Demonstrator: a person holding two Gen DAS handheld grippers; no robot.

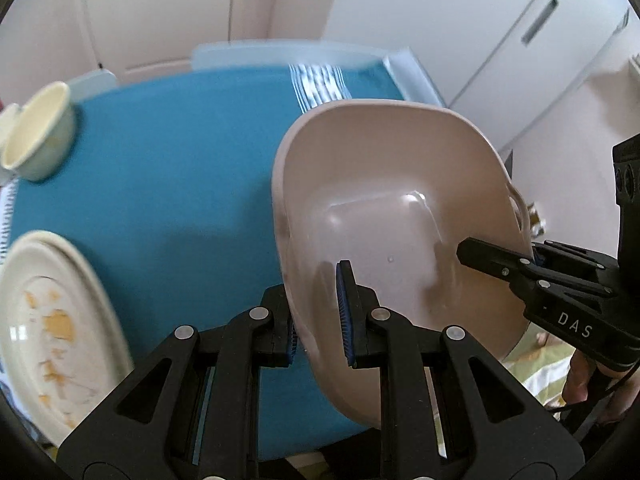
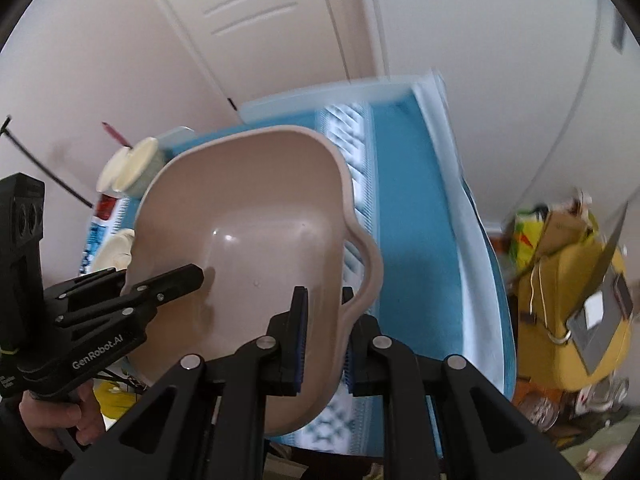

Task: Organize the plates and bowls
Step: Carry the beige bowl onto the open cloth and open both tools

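Both wrist views face the same basin [image 1: 384,216] closely, from opposite rims.

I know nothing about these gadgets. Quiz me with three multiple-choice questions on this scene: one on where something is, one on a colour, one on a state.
1. Where does the cream cup stand?
A. inside the basin
B. on the blue tablecloth, far left
C. on the stained plate

2. What colour is the basin?
A. beige-pink
B. green
C. black

3. How is the basin held?
A. lying flat, untouched
B. by one gripper only
C. tilted, off the table, with the left gripper and the right gripper each clamping its rim

Answers: 1 B, the cup sits on cloth apart from the plate. 2 A, both views show it. 3 C, each camera shows pads either side of the rim.
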